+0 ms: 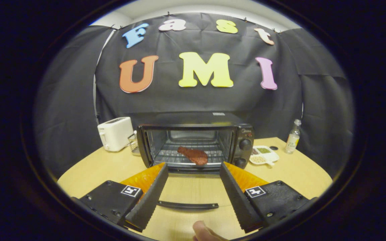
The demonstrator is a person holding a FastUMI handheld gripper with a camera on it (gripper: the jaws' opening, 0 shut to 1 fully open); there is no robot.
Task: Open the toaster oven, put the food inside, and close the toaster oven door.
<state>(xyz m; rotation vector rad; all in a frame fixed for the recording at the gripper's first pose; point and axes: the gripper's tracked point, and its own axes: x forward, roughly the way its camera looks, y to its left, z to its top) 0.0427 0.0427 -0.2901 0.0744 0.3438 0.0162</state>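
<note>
The black toaster oven (243, 134) stands on the wooden table (89, 167), just beyond my fingertips. Its door is folded down flat toward me. The door's dark handle (188, 205) lies between my two fingers, low over the table. A reddish-brown piece of food (193, 155) rests on the wire rack (169, 155) inside the oven. My gripper (193, 165) is open, its fingers spread wide to either side of the door, holding nothing.
A white toaster (115, 133) stands left of the oven, with a small wire holder (133, 143) between them. Right of the oven lie a white divided dish (264, 155) and a small bottle (293, 136). A person's fingertip (202, 232) shows below the handle.
</note>
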